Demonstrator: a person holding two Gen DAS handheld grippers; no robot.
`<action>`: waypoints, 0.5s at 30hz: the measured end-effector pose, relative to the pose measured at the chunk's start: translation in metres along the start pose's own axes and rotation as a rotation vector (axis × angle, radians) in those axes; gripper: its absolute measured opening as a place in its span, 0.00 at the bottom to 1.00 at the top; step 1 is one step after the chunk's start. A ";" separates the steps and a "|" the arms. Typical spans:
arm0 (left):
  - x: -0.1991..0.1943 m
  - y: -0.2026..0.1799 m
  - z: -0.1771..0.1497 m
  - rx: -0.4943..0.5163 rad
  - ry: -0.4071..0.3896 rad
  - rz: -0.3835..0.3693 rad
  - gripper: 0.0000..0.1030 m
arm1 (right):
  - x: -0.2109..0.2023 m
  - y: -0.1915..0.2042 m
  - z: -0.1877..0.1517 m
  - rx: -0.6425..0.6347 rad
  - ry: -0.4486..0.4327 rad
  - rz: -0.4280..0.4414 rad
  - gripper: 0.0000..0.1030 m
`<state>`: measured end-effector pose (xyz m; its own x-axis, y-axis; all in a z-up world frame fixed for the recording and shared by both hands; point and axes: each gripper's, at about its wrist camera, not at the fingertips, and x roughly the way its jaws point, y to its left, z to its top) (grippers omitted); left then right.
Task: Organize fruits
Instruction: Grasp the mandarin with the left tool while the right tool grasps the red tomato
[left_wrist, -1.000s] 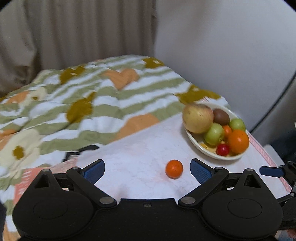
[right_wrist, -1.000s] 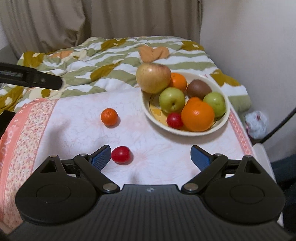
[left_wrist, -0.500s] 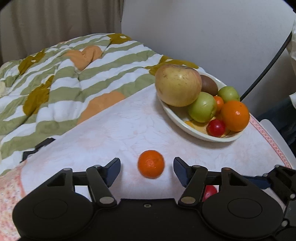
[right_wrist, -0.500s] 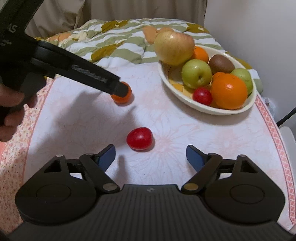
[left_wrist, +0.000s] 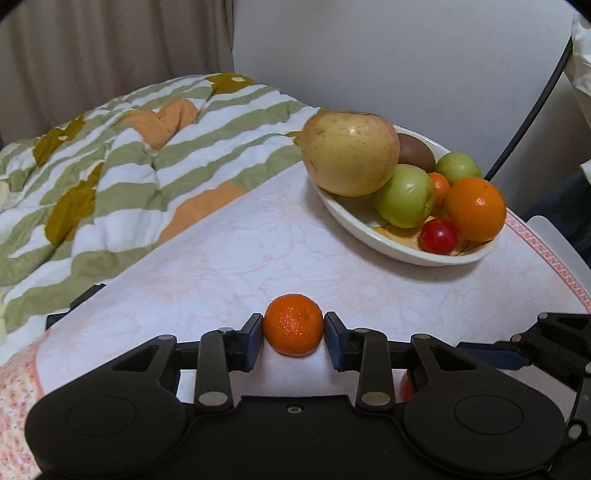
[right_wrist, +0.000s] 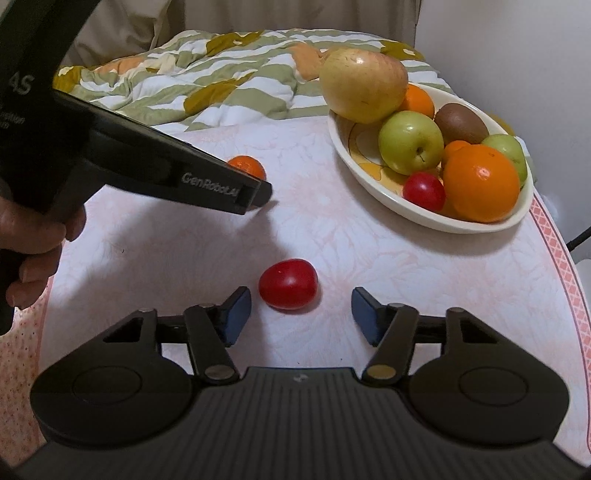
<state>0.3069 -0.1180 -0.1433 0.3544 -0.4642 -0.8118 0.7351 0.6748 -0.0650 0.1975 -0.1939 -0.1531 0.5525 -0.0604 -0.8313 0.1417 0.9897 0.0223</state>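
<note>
A small mandarin (left_wrist: 293, 325) lies on the white tablecloth with my left gripper (left_wrist: 293, 330) shut on it, one blue pad pressed to each side. The right wrist view shows that gripper (right_wrist: 255, 192) from the side, half covering the mandarin (right_wrist: 246, 166). A red plum-like fruit (right_wrist: 288, 283) sits between the fingers of my right gripper (right_wrist: 301, 312), whose jaws are closing; gaps remain on both sides of the fruit. The oval cream bowl (left_wrist: 388, 243) at the right holds a large yellow apple, green apples, an orange, a kiwi and a small red fruit.
A green, white and orange quilt (left_wrist: 110, 166) is heaped beyond the table's far left edge. A pale wall and a black cable (left_wrist: 532, 110) stand behind the bowl. The cloth's pink border (right_wrist: 554, 236) marks the right edge. A person's hand (right_wrist: 26, 251) grips the left tool.
Both grippers came down toward the table. The left jaws closed onto the mandarin. The right jaws narrowed around the red fruit, which now sits nearer the fingers.
</note>
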 end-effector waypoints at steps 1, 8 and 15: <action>-0.001 0.003 -0.002 -0.008 0.000 0.002 0.38 | 0.001 0.001 0.000 -0.007 -0.001 -0.003 0.71; -0.013 0.014 -0.009 -0.052 -0.015 0.032 0.38 | 0.004 0.004 0.005 -0.038 -0.010 -0.005 0.61; -0.037 0.019 -0.016 -0.106 -0.046 0.073 0.38 | -0.001 0.011 0.008 -0.065 -0.024 0.017 0.49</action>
<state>0.2983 -0.0789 -0.1235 0.4328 -0.4357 -0.7892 0.6421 0.7635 -0.0694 0.2047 -0.1844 -0.1473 0.5741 -0.0459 -0.8175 0.0791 0.9969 -0.0004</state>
